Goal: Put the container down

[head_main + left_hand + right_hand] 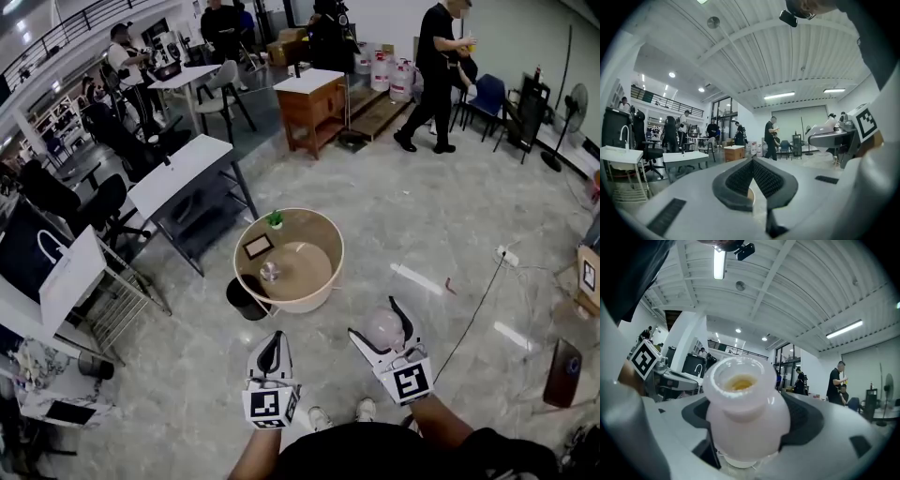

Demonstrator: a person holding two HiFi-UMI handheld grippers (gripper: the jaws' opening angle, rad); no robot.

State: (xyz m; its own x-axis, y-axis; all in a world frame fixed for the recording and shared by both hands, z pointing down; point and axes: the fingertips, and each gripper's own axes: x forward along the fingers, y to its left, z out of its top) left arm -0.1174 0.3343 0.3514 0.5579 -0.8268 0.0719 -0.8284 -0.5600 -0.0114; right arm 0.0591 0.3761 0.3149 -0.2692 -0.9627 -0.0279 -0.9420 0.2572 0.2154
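My right hand-held gripper [376, 320] grasped the pale, open-topped container [745, 413] in the air, well short of the round desk [337, 246]. My left hand-held gripper [752, 161] was clenched and empty. Risks judged: the smooth rounded body slipping, or a tilt spilling the yellowish contents.

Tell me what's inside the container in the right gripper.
Through the open mouth of the container, something yellowish shows low in the neck. The cloudy white wall hides how much lies below, and the fingers cover its sides.
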